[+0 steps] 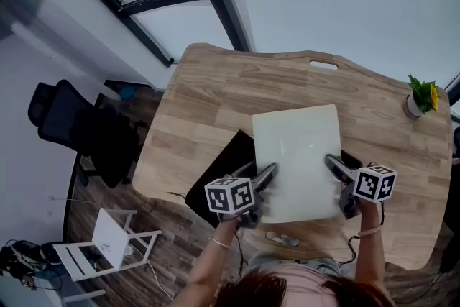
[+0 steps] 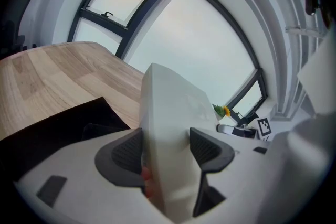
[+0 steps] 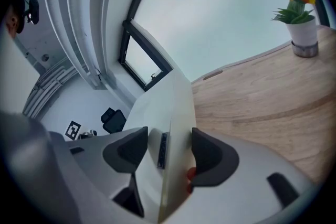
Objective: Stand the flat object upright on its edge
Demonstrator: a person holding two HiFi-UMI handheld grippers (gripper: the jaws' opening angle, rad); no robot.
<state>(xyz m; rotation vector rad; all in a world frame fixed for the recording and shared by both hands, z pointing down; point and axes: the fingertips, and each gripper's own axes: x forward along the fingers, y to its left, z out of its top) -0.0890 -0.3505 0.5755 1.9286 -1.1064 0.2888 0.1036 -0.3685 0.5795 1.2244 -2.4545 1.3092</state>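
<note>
While over the desk point(image 1: 215, 104), flat panel point(image 1: 298, 154) clamped in left claw point(image 2: 165, 147) and right claw point(image 3: 169, 147).

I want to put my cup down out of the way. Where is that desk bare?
The desk is bare between the white slab and the slot at its far edge, left of the black mat, and rightwards toward the potted plant. The near edge is crowded: left gripper and right gripper clamp the slab there.

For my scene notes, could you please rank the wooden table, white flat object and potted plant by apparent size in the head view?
Largest: wooden table.
Then: white flat object, which is nearer the camera.
Smallest: potted plant.
</note>
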